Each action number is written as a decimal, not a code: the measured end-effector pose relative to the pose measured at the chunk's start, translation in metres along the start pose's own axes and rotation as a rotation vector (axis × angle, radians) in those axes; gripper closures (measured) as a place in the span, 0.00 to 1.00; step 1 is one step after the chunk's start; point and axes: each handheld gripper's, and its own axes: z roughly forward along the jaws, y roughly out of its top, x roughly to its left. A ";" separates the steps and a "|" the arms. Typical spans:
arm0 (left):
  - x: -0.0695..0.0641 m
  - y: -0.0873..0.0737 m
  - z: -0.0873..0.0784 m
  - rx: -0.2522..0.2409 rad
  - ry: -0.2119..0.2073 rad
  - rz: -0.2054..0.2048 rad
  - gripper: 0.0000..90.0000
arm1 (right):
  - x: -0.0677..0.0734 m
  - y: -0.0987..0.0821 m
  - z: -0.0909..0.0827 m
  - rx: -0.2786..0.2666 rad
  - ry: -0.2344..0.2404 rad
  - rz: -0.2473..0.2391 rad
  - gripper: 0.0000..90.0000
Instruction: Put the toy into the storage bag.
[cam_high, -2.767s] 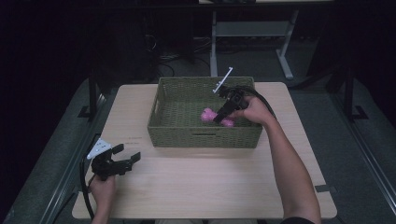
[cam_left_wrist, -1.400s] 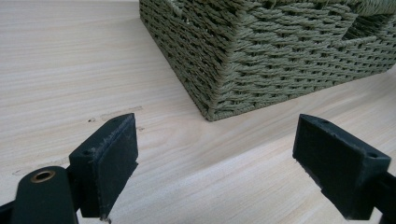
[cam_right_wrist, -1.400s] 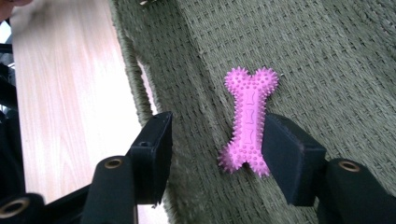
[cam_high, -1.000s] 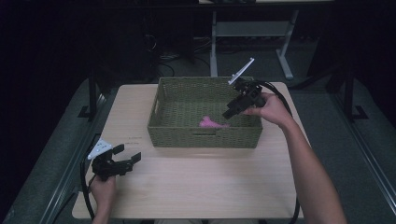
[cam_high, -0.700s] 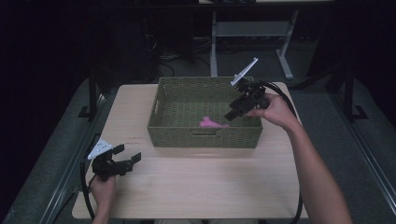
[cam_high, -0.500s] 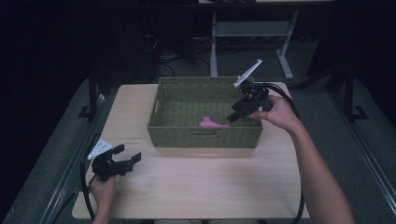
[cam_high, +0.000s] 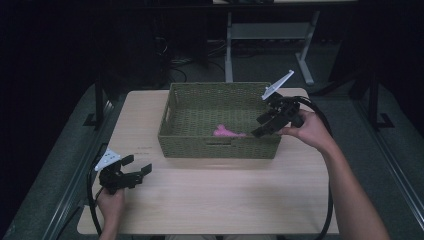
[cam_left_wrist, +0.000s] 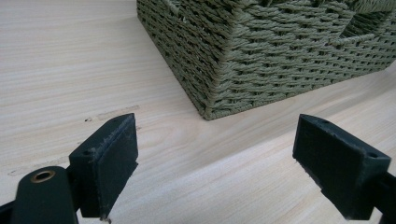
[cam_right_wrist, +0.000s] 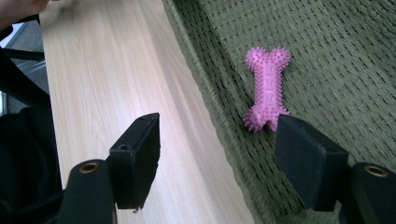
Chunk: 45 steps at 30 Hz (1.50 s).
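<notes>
A person sits at a light wooden table (cam_high: 215, 200) holding a hand-held gripper in each hand. The right hand-held gripper (cam_high: 263, 126) has lifted up and back out of the green woven basket (cam_high: 220, 148) and now hovers over its near right corner, jaws spread wide with nothing between them. Moments earlier it was down inside the basket at the pink toy. That pink spiky bone-shaped toy (cam_right_wrist: 267, 88) now lies flat on the basket floor, just ahead of and below the right hand-held gripper's jaws, apart from them. This suggests the toy has been dropped off. The left hand-held gripper (cam_high: 134, 171) has stayed low over the table, jaws apart and empty, the basket's corner ahead of it.
</notes>
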 end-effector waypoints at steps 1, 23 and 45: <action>0.000 0.000 0.000 -0.001 0.001 -0.001 0.15 | 0.001 -0.002 0.000 -0.003 -0.001 -0.002 0.34; 0.000 -0.001 0.000 0.003 0.002 0.002 0.15 | 0.028 -0.034 0.008 -0.012 0.018 -0.021 0.32; -0.001 -0.001 0.001 0.007 -0.003 0.003 0.15 | 0.045 -0.071 0.032 -0.008 0.016 -0.004 0.31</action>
